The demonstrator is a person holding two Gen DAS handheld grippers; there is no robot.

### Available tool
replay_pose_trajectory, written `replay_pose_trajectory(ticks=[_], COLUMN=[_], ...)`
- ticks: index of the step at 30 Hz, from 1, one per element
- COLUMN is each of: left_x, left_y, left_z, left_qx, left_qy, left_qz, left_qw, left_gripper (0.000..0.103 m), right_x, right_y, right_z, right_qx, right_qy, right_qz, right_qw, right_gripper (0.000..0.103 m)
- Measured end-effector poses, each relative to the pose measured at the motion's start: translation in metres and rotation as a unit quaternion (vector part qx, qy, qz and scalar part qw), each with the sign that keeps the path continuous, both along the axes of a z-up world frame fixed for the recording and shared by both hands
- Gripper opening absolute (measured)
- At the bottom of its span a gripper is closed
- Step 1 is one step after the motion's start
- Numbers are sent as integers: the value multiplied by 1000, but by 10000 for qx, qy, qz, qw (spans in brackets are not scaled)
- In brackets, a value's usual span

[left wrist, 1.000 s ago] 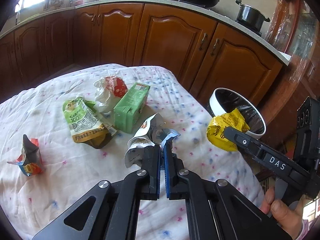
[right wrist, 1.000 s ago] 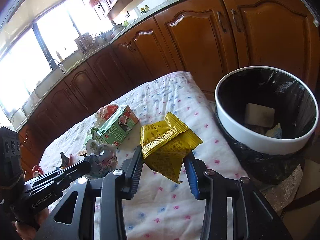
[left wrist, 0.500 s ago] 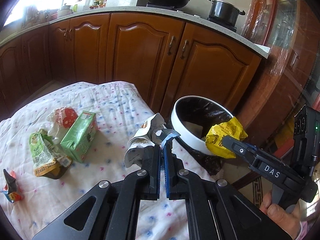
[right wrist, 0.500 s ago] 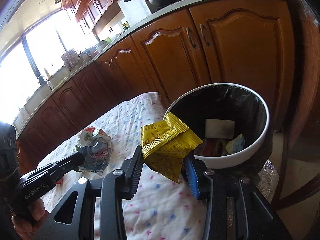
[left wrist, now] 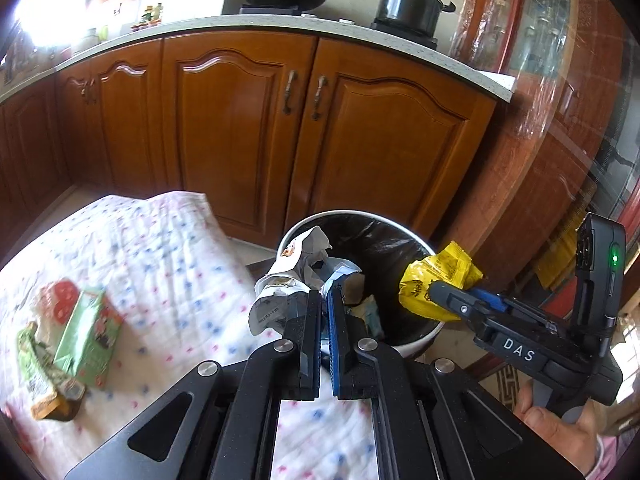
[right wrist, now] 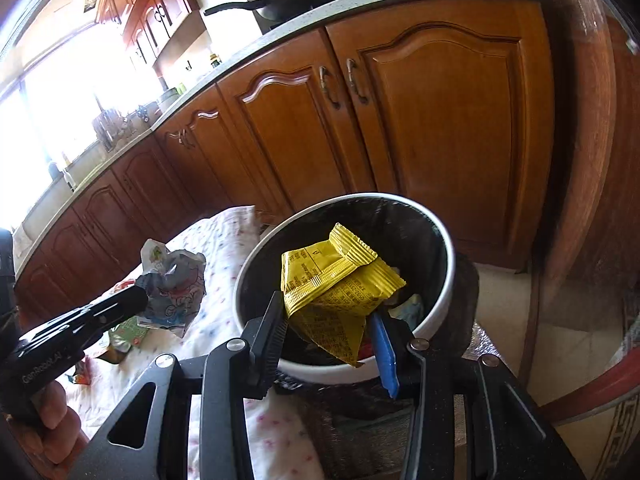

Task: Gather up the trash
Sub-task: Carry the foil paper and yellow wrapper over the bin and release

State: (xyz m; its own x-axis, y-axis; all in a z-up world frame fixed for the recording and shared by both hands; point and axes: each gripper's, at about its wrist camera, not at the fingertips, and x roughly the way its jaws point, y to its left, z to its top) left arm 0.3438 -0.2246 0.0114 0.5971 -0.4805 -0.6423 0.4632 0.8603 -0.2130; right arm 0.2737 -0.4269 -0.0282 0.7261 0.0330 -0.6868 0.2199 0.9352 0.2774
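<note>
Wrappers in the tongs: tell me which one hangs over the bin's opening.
The yellow wrapper, held by the right tongs, hangs over the bin; the crumpled white wrapper is still above the tablecloth.

A crumpled yellow wrapper [right wrist: 338,280] hangs over the white bin's [right wrist: 444,304] black-lined mouth; a crushed white wrapper [left wrist: 294,280] hangs above the bin's rim, on the bed's side.

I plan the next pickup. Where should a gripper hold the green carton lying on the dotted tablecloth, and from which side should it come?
Grip the green carton across its two long side faces, near the middle, coming from above. It lies flat on the dotted tablecloth, and a green pouch lies against one side, so a pad would probably have to slip in between them.
</note>
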Motion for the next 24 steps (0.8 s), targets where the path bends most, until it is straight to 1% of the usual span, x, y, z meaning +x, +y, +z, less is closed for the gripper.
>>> replay_pose_trajectory(ticks=[6,15,17,20,21,22,24], left_x=[31,68,74,83,85,86,85], left_y=[-26,-58,-62,-65,-64,-64,-63], left_z=[-6,-28,-32,-40,-42,-42,-42], left_qx=[77,275,267,287,276,270,266], left_qy=[119,371,475,645,688,688,661], left_qz=[-129,-180,-202,-124,-99,-57,-33], left_qw=[9998,9988,9983,9974,9972,9972,9975], left_gripper=[2,2,2,10,17,24,25], right_x=[12,30,33,40,40,39,37], right_y=[-21,-32,-33,-36,-39,-40,-41], right_z=[-3,-10,-14,-20,-21,-22,-22], right_qx=[-70,-209,-208,-189,-156,-138,-119], right_qy=[147,408,480,554,573,569,534], right_qz=[-48,43,86,106,106,97,69], right_qw=[9999,9989,9986,9982,9982,9982,9985], right_gripper=[41,41,44,47,47,50,56])
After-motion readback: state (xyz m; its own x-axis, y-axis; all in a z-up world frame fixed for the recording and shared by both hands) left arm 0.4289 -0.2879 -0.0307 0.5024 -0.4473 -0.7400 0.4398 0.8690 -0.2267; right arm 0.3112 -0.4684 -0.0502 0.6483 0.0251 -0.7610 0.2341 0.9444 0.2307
